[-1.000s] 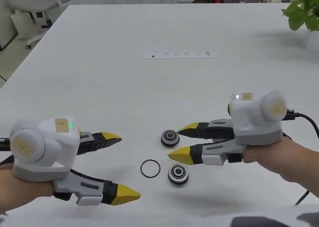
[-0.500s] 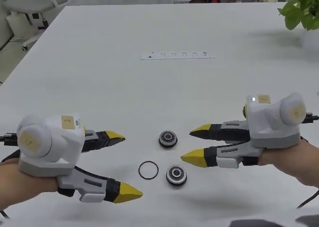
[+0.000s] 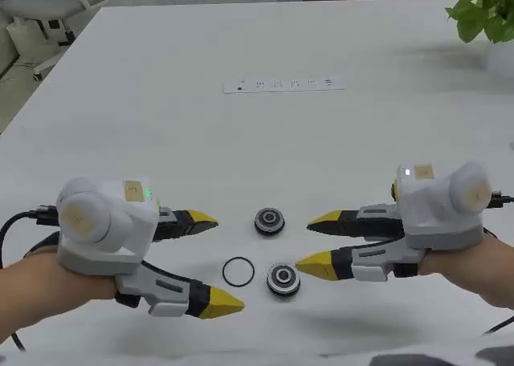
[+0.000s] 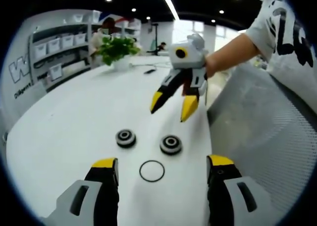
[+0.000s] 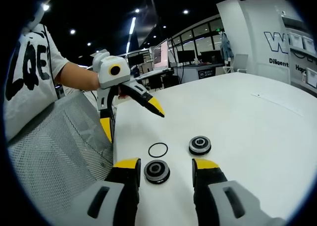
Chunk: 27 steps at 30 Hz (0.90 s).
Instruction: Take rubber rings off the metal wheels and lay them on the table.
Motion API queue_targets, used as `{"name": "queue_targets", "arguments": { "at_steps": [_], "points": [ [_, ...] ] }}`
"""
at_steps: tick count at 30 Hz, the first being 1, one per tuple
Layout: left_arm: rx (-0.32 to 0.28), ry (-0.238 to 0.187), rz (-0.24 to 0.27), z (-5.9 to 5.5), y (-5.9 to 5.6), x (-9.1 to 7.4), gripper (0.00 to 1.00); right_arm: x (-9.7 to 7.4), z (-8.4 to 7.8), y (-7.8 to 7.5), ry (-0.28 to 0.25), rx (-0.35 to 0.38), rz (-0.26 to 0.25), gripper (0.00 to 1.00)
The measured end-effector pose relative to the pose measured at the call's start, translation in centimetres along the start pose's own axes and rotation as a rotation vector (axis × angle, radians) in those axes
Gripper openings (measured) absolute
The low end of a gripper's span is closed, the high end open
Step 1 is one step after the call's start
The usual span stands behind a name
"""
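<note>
Both pairs of jaws stand wide apart and hold nothing. The left gripper (image 3: 222,262) hovers over the near edge of the white table (image 3: 161,117) with its yellow tips pointing right; the right gripper (image 3: 309,241) faces it, tips pointing left. A tan sticker sits on top of each gripper, its print too small to read. The white shirt (image 4: 290,23) carries large dark letters, cut off at the picture's edge.

The rubber ring (image 3: 238,271), a thin black circle, lies flat and loose on the table; in the left gripper view it sits between that gripper's tips, touching neither. Just beside it lies the nearer wheel (image 3: 283,278); in the right gripper view it rests between the right gripper's yellow tips, untouched. The farther wheel (image 3: 270,221) lies a little beyond, apart from both grippers. Each wheel shows a dark outer band around a silvery hub.

Farther off are a white power strip (image 3: 283,85) and a green plant (image 3: 482,13); on the wall, blue lettering (image 5: 277,40) begins with "W".
</note>
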State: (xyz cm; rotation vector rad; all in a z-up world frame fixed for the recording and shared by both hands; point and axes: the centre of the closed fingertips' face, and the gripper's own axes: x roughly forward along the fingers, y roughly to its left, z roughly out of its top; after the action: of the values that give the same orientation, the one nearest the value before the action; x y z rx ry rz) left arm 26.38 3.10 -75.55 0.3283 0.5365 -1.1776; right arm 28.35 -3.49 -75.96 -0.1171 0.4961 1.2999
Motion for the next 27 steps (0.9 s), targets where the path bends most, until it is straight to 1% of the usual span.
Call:
{"name": "queue_targets", "arguments": {
  "at_steps": [3,6,10,18,22,27],
  "points": [
    [0.002,0.004,-0.004,0.0,0.0,0.2,0.72,0.2,-0.7,0.0,0.01,-0.004,0.009,0.36],
    [-0.011,0.004,-0.014,0.0,0.1,0.5,0.7,0.4,-1.2,-0.1,0.019,-0.002,0.012,0.36],
    [-0.011,0.022,-0.026,-0.4,-0.1,0.9,0.67,0.5,-1.6,-0.1,0.027,-0.006,0.02,0.34],
    [-0.021,0.023,-0.042,-0.6,-0.1,1.8,0.64,1.0,-3.3,0.2,0.06,-0.015,0.036,0.3],
    [-0.02,0.027,-0.052,-0.6,-0.3,2.2,0.63,1.2,-3.9,0.3,0.074,-0.025,0.042,0.28],
    [-0.02,0.028,-0.062,-0.6,-0.6,2.6,0.61,1.4,-4.2,0.4,0.084,-0.037,0.042,0.26]
  ]
}}
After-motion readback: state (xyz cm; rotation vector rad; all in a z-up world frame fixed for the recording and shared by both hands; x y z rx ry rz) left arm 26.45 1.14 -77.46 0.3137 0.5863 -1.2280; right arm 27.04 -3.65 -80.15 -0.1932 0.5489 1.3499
